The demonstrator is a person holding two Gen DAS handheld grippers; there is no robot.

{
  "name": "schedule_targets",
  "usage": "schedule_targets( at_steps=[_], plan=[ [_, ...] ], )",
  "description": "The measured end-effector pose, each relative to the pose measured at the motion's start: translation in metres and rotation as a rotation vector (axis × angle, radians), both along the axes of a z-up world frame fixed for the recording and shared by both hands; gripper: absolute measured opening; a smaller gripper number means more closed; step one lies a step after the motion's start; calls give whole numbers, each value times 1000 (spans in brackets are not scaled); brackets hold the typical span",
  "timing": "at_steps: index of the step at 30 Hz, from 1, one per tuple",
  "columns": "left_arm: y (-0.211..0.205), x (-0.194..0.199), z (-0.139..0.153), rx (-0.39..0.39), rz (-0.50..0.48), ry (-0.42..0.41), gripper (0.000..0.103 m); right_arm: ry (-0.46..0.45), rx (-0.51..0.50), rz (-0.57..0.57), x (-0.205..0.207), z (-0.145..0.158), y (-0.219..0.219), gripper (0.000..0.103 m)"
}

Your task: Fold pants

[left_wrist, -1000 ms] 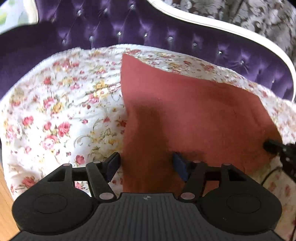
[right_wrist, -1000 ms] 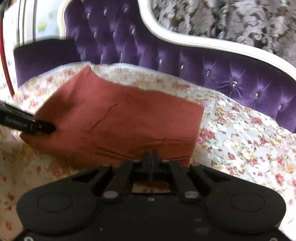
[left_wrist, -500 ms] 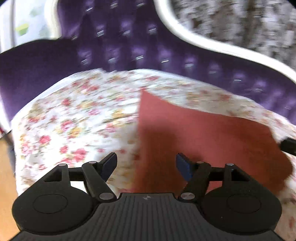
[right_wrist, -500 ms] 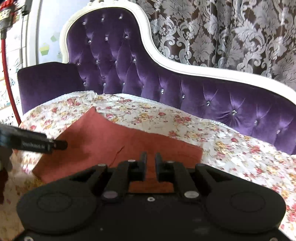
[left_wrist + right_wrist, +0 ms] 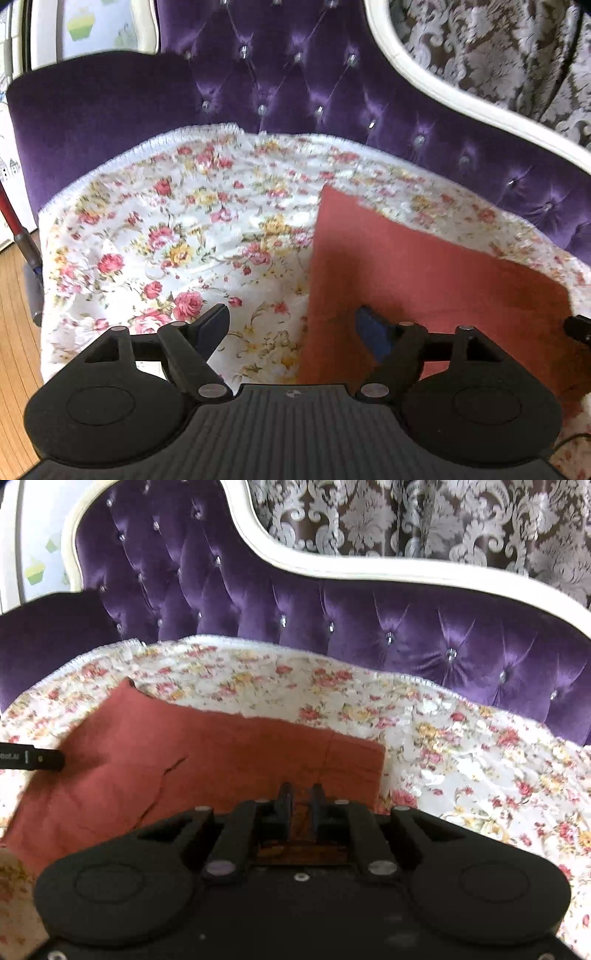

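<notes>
Floral quilt (image 5: 177, 229); pants (image 5: 424, 273) (folded) ahead.

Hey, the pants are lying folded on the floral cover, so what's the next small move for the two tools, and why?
Probably draw both back. The pants lie flat; the left tool is opening, nothing between its fingers, and the right tool is opening too.

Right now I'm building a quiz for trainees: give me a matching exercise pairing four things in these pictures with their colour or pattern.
Things:
1. pants
2. sofa back
3. bedspread
4. curtain

Looks:
a. purple, buttoned
b. flowers on white
c. plain rust red
d. brown with silver leaf pattern

Pairs: 1-c, 2-a, 3-b, 4-d
</notes>
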State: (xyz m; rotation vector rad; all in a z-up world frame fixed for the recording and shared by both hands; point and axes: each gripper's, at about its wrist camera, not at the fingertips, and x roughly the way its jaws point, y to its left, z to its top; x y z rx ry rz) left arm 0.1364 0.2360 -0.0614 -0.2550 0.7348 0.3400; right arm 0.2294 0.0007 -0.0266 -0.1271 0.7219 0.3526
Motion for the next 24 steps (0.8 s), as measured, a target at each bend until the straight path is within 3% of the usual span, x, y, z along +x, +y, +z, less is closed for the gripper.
schedule_targets(
  at_steps=[2,6,8,15,24],
  plan=[
    [-8,-8,7,-4,-7,-15,75,-9,35,-1,-10,10,-3,33],
    [-30,-23,18,26,5,27,75,-10,76,3,-39,27,-6,37],
    [-43,-37,25,35,20,15,75,5,93,2,-56,33,-9,44],
    [-89,-76,41,69,34,3,75,25,95,8,-111,48,-19,51],
    [-126,-105,38,34,-119,97,75,20,110,-18,-169,61,-38,52]
  ],
)
